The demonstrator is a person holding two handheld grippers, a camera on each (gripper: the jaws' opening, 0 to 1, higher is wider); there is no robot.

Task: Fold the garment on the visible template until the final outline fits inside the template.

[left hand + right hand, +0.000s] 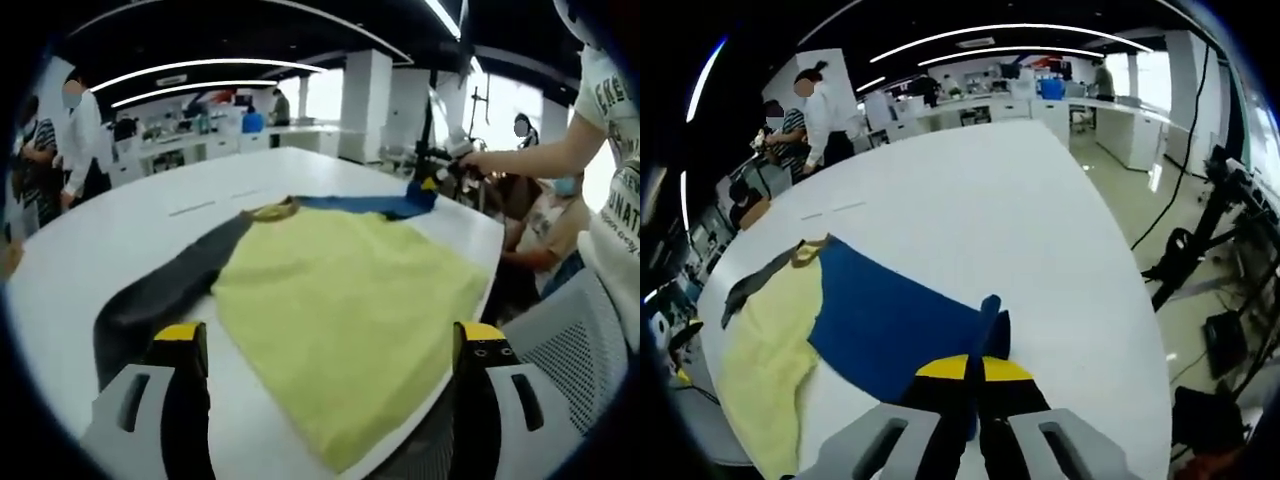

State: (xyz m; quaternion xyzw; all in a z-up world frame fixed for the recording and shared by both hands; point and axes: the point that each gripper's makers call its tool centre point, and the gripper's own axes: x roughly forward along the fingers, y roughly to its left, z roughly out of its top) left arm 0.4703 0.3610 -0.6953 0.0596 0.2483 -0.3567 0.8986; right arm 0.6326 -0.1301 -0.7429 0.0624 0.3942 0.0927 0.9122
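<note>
A garment lies spread on the white table (120, 230). Its yellow-green body (350, 300) reaches the near table edge, with a dark grey sleeve (160, 290) to the left and a blue sleeve (370, 204) at the far end. My left gripper (330, 335) is open, one jaw on either side of the yellow body's near part. My right gripper (975, 375) is shut on the blue sleeve (890, 320) at its cuff end, lifting it slightly. In the left gripper view the right gripper (438, 178) shows at the far right, held by a person's hand (490, 160).
Faint short lines (830, 210) mark the table beyond the garment. A person in a white T-shirt (615, 170) stands at the right by a mesh chair (570, 350). Other people (80, 130) stand at the far left. Stands and cables (1230, 190) are on the floor.
</note>
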